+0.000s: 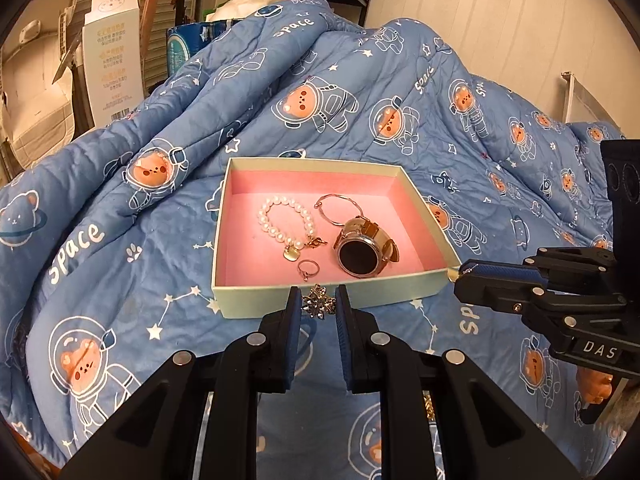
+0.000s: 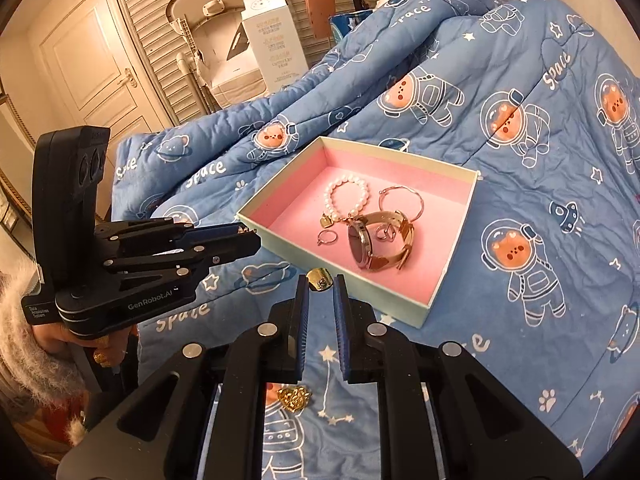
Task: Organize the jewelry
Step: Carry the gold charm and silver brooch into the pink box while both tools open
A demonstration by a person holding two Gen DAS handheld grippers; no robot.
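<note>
Blue quilted bedding [image 1: 120,208] carries our pink-lined box [image 1: 320,300]. Our left tool [image 1: 318,308] pinches a light, snaggy snowflake brooch [image 1: 319,303]; our right tool [image 2: 320,282] clamps a slippery gold ring [image 2: 319,279] by its band, both just short of the box.

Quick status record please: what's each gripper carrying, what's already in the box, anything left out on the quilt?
left gripper: shut on a sparkly star-shaped brooch, just short of the box's near wall
right gripper: shut on a wide gold ring, near the box's near corner
box: open, pink lined, on the blue quilt
in box: pearl bracelet, thin bangle, watch, thin ring
left out: gold filigree piece on the quilt below the right gripper
</note>
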